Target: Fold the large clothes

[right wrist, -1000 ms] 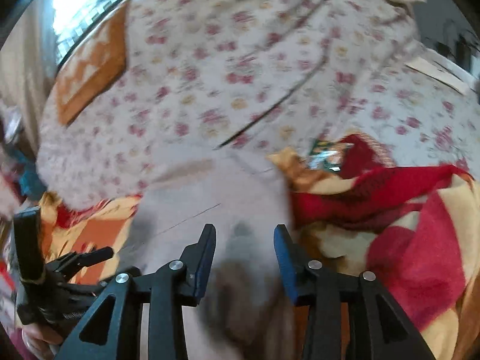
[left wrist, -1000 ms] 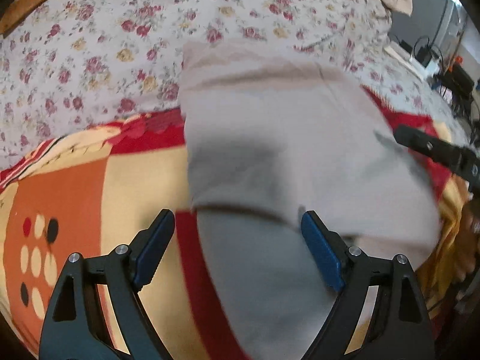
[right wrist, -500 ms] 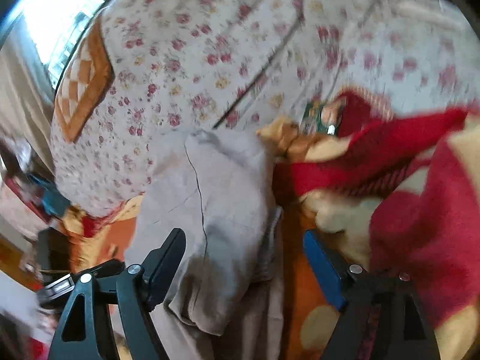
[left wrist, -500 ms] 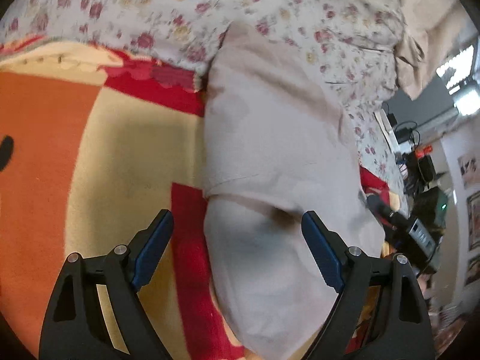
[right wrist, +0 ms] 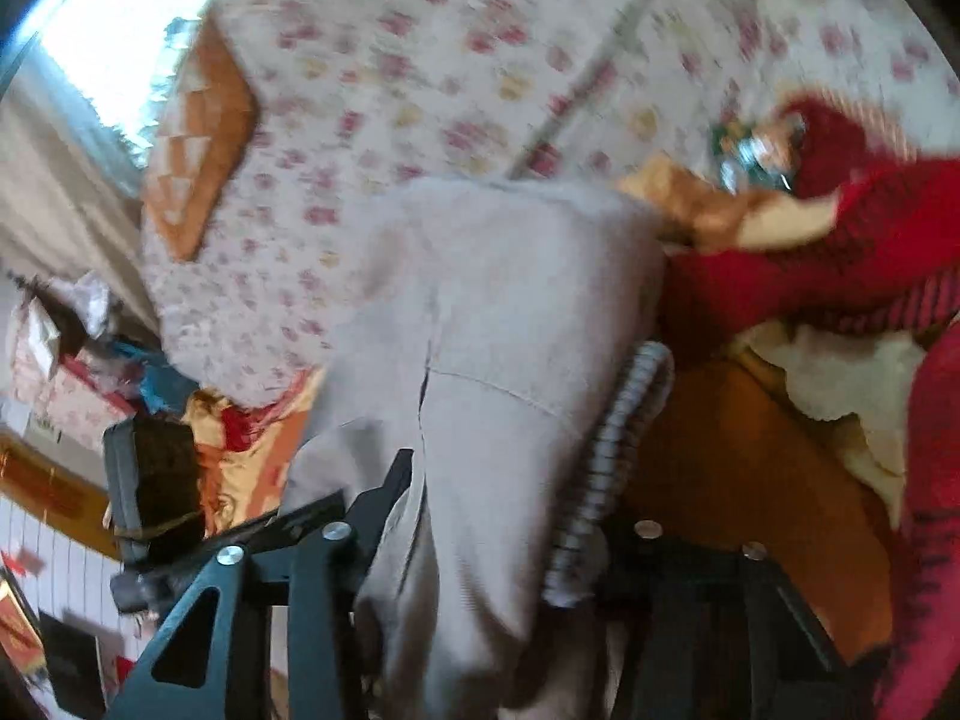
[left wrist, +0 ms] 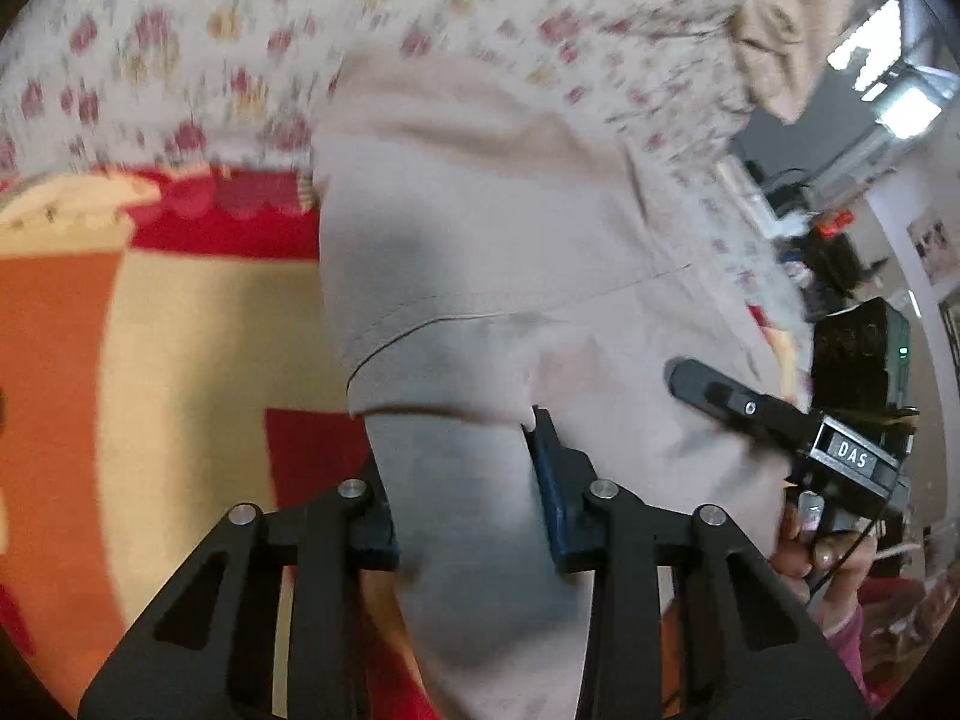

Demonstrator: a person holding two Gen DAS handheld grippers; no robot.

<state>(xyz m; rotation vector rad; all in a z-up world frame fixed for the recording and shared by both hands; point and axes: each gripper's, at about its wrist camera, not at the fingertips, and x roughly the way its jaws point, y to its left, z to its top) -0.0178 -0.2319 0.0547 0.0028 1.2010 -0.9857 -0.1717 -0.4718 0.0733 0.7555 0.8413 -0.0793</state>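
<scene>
From our left wrist view, the left tongs (left wrist: 465, 480) are closing with a fold of the beige garment (left wrist: 480, 252) between them; the blue pads already press into the cloth on both sides. The garment lies on the bed, across a red, orange and cream blanket (left wrist: 180, 330) and up onto the floral bedsheet (left wrist: 180, 60). At the right edge we see the right tongs (left wrist: 720, 393) over the cloth, held by a hand (left wrist: 810, 546).

From our right wrist view, the right tongs (right wrist: 510, 492) are closing on the same beige garment (right wrist: 510, 300), its ribbed striped hem (right wrist: 606, 468) bunched between them. We cannot tell whether the pads press yet, since cloth hides the right finger. The red blanket (right wrist: 840, 252) is heaped to the right.
</scene>
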